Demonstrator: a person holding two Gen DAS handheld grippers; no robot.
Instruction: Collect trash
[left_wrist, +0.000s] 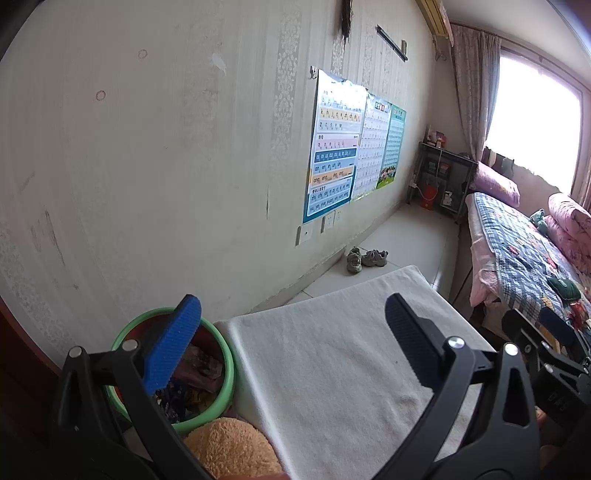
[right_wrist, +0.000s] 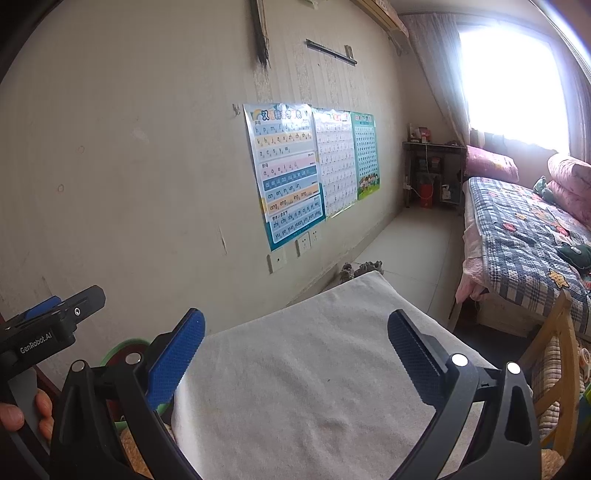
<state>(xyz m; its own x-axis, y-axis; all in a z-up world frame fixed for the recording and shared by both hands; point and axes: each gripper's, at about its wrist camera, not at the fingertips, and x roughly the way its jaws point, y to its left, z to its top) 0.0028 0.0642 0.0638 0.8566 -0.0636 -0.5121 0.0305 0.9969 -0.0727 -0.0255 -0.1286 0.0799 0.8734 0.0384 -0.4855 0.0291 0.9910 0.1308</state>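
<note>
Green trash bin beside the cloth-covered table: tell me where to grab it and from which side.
Grip the green trash bin by its thick rolled rim, probably the arc nearest the white cloth-covered table, coming from above with one finger inside and one outside. The open top faces up, the wall crowds the far side, and the left hand-held gripper is already open.

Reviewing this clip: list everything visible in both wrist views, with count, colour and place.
Bin: one, green rim, full of wrappers, left of table by wall.
Table: one, white cloth cover, centre foreground, bare.
Plush toy: one, tan, below bin.
Wall charts: three, blue, white, green, on wall.
Shoes: one pair, grey, on floor by wall.
Bed: one, plaid quilt, pink pillows, right.
Shelf unit: one, dark, far corner.
Wooden chair: one, right edge.
Left gripper: open, above table edge.
Right gripper: open, above table.
Hand: one, holding the left gripper.
</note>
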